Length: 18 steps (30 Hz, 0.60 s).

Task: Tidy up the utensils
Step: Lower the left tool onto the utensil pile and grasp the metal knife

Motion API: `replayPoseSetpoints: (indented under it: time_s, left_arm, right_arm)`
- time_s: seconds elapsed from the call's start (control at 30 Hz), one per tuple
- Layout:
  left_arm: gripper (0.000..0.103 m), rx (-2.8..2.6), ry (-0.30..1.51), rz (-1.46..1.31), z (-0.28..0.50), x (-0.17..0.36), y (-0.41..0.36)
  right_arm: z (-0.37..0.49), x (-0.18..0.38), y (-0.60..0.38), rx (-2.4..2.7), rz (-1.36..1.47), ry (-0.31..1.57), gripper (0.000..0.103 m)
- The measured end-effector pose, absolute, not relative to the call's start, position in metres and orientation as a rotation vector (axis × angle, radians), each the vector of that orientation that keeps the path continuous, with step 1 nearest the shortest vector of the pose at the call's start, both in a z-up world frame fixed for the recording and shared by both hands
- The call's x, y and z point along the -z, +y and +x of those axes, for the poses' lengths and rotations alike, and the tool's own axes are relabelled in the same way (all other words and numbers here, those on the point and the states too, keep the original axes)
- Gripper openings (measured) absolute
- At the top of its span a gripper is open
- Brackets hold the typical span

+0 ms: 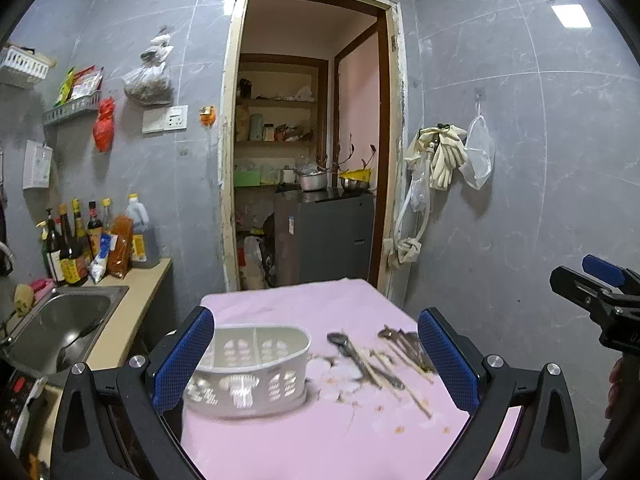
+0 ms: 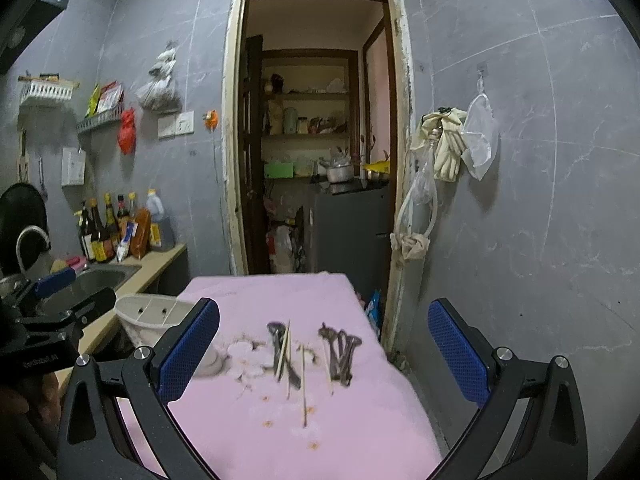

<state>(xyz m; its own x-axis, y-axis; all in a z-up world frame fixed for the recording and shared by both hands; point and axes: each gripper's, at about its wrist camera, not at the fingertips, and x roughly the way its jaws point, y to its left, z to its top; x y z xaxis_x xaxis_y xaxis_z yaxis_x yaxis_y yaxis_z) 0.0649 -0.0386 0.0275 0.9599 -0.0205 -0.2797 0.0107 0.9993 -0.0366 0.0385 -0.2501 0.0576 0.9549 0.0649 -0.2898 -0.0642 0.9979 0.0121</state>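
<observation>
A white perforated utensil holder with two compartments stands on the left of a pink-covered table; it also shows in the right wrist view. Metal spoons and wooden chopsticks lie loose on the cloth, right of the holder; in the left wrist view they are blurred. My left gripper is open and empty, above the table's near side. My right gripper is open and empty, raised over the utensils. The right gripper shows at the edge of the left view.
A steel sink and counter with sauce bottles stand left of the table. An open doorway lies behind it. Gloves and bags hang on the grey tiled wall to the right. The cloth has a flower print.
</observation>
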Motion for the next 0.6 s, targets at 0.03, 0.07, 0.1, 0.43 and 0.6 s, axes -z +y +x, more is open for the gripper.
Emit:
replayPoseSetpoints:
  time_s: [0.03,0.07,0.1,0.43,0.6]
  left_arm:
    - [0.103,0.014,0.279,-0.031,0.071,-0.029,-0.043]
    - [0.103,0.009,0.273,-0.026,0.077,-0.03,-0.048]
    - [0.103,0.001,0.265,-0.02,0.087,-0.032,-0.053]
    - [0.103,-0.075,0.299,0.001,0.18,-0.018,-0.108]
    - [0.103,-0.07,0.413,-0.015,0.223,0.013,-0.131]
  right_arm:
    - [0.048,-0.06,-0.258,-0.069,0.009,0.281,0.102]
    - [0.055,-0.06,-0.26,-0.072,0.011,0.277,0.102]
    - [0.063,-0.061,-0.265,-0.077,0.012,0.268,0.102]
    - [0.189,-0.033,-0.321,-0.21,-0.019,0.289,0.102]
    - [0.247,0.009,-0.347,-0.286,-0.006,0.393,0.102]
